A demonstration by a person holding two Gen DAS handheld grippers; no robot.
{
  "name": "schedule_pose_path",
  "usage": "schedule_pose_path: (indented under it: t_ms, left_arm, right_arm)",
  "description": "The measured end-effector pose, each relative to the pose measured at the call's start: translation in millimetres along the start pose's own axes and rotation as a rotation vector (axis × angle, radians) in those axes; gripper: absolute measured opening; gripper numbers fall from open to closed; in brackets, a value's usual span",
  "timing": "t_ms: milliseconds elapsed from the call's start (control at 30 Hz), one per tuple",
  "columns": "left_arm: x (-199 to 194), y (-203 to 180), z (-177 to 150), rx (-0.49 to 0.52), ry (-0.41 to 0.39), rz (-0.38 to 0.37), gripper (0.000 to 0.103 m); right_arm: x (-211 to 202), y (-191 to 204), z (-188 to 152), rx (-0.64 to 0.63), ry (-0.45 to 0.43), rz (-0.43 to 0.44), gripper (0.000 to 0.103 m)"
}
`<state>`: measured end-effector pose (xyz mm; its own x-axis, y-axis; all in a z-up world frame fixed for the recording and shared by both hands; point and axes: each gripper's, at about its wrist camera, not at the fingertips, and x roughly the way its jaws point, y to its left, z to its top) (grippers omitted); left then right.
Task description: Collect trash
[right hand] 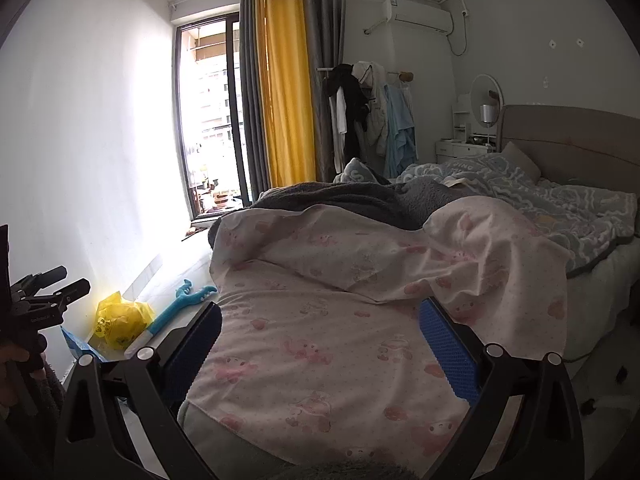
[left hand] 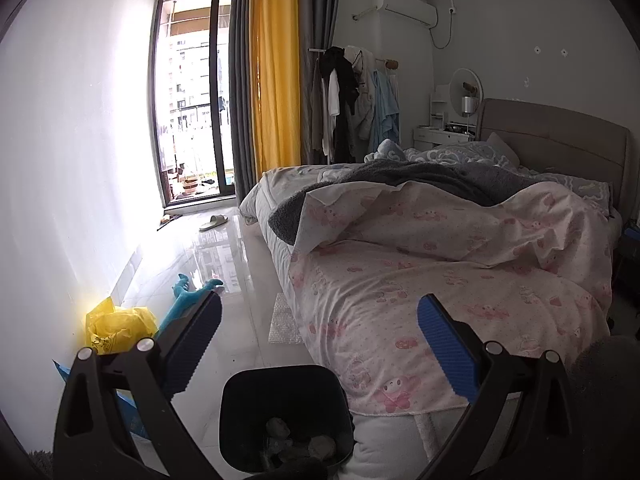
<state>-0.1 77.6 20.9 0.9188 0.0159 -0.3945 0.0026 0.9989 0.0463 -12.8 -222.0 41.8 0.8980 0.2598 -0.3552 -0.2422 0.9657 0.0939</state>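
My left gripper [left hand: 319, 312] is open and empty, held above a black trash bin [left hand: 286, 416] on the floor at the bed's foot; crumpled grey scraps lie inside the bin. A crumpled yellow plastic bag [left hand: 116, 326] lies by the left wall, with a piece of bubble wrap [left hand: 285, 322] on the floor beside the bed. My right gripper [right hand: 320, 316] is open and empty, over the pink patterned duvet [right hand: 340, 340]. The yellow bag [right hand: 120, 320] also shows in the right wrist view, far left of the right gripper.
A teal long-handled toy [left hand: 188, 300] lies on the glossy floor near the bag. A blue flat packet [right hand: 76, 344] leans by the wall. The bed [left hand: 440, 248] fills the right. A slipper [left hand: 214, 222] lies near the balcony door. The left gripper's body [right hand: 36, 304] shows at left.
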Motion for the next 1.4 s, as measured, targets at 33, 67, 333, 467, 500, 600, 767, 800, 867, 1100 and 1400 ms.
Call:
schedule_pose_path:
  t_ms: [33,67,333,467,500,600,767,800,867,1100,1400]
  left_arm:
    - [0.1,-1.2,-0.7,0.010,-0.006,0.009,0.100]
    - [0.5,-1.9,-1.0,0.014,-0.009,0.015,0.100]
    - [4.4,-2.9,-4.4,0.009,-0.020,0.015,0.100]
    - [3.6,-6.7,-4.6,0.017,-0.032,0.007,0.100]
    - [3.2,-7.6,-4.9,0.021,-0.034,0.006,0.100]
    - [3.6,-9.4,-5.0,0.022,-0.038,0.004,0.100]
    - [2.5,-9.6,-5.0,0.016,-0.048,0.010,0.100]
    - [2.2,-9.9,-4.8,0.016,-0.050,0.010,0.100]
    - [2.0,-9.7,-5.0,0.017,-0.051,0.009,0.100]
    - [2.2,-8.5,-3.0,0.008,-0.049,0.005,0.100]
    - [2.4,-9.3,-2.4,0.010,-0.048,0.004,0.100]
  right_arm:
    - [0.2,2.0,-0.4,-0.008,0.001,0.011,0.100]
    - [0.0,4.5,-0.8,-0.018,0.000,0.020,0.100]
    - [-4.4,8.9,-0.5,-0.022,-0.017,0.044,0.100]
    - [-6.3,6.8,-0.8,-0.008,-0.020,0.046,0.100]
    - [-6.2,6.7,-0.8,-0.009,-0.019,0.047,0.100]
    - [-6.5,7.1,-1.0,-0.008,-0.019,0.047,0.100]
    - [-6.6,7.2,-1.0,-0.008,-0.019,0.047,0.100]
    - [-6.9,7.0,-0.9,-0.007,-0.019,0.047,0.100]
    - [-6.4,7.0,-0.9,-0.008,-0.019,0.047,0.100]
    - [-6.8,7.7,-1.1,-0.008,-0.018,0.045,0.100]
    - [-6.6,7.5,-1.4,-0.010,-0.015,0.047,0.100]
